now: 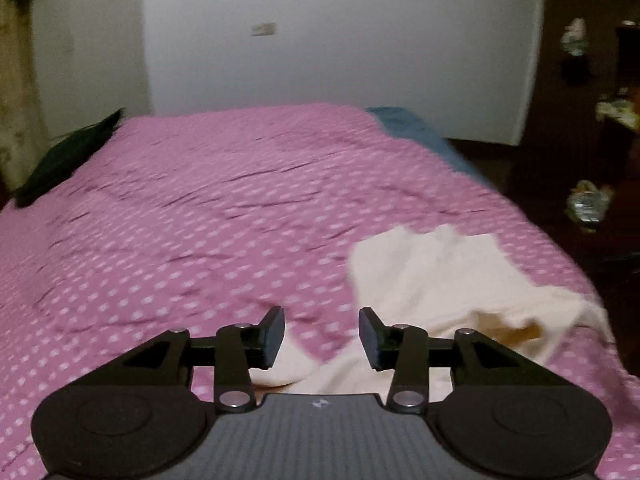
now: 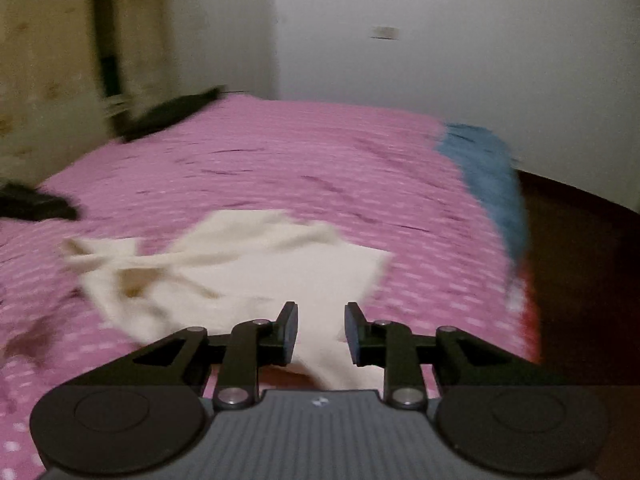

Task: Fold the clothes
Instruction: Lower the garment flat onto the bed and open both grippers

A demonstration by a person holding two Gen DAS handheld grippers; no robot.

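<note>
A cream garment lies crumpled on the pink dotted bedspread, with a brownish patch near its lower part. In the left wrist view it sits to the right of my left gripper, which is open above the spread with nothing between its fingers. In the right wrist view the same cream garment spreads ahead and to the left, and part of it runs under my right gripper. That gripper is open too, with cloth seen through the gap but not pinched. Both views are blurred.
The pink bedspread covers a bed against white walls. A blue cloth hangs along the bed's right edge, also as blue cloth. Dark items lie at the far left edge. Dark floor with small clutter lies right.
</note>
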